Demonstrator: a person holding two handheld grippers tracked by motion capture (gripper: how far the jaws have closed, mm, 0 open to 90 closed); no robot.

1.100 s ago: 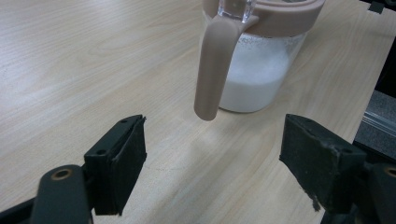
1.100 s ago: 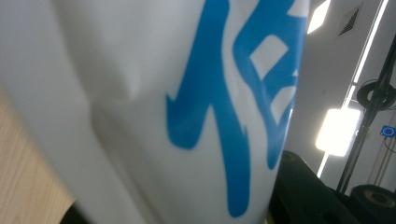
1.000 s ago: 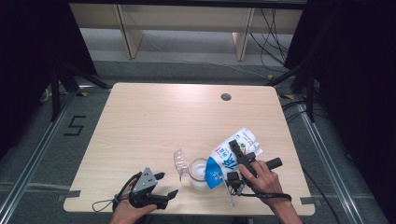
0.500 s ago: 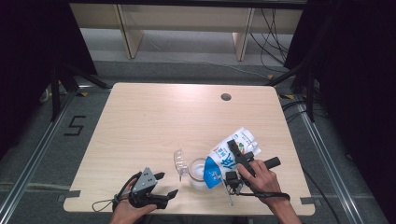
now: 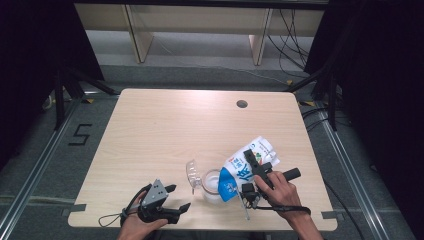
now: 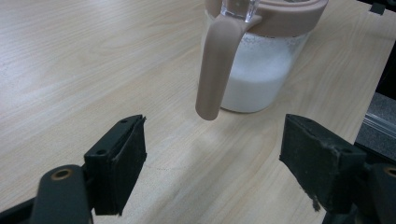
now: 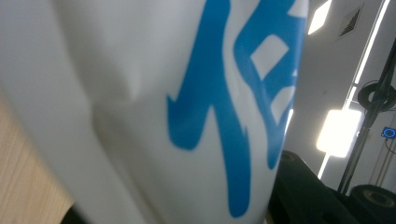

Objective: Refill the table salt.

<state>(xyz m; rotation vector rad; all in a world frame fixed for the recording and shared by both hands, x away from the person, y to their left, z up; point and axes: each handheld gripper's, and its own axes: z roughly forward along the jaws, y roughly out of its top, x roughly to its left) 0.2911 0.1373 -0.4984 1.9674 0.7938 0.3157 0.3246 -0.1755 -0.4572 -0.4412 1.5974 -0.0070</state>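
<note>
A white and blue milk pouch (image 5: 248,161) is tilted over a clear pitcher (image 5: 212,186) near the table's front edge, its lower blue corner at the pitcher's mouth. My right gripper (image 5: 253,165) is shut on the pouch, whose blue print (image 7: 219,116) sits close before the right gripper view. The pitcher (image 6: 261,60) holds white liquid and has a pinkish rim and handle (image 6: 215,70). Its clear lid (image 5: 192,174) stands up on the left. My left gripper (image 5: 177,197) rests open at the front left, its jaws wide apart and pointing at the pitcher (image 6: 215,163).
The light wooden table (image 5: 165,130) has a round cable hole (image 5: 242,104) at the back right. Dark floor and rails run along both sides, and shelving stands behind the table.
</note>
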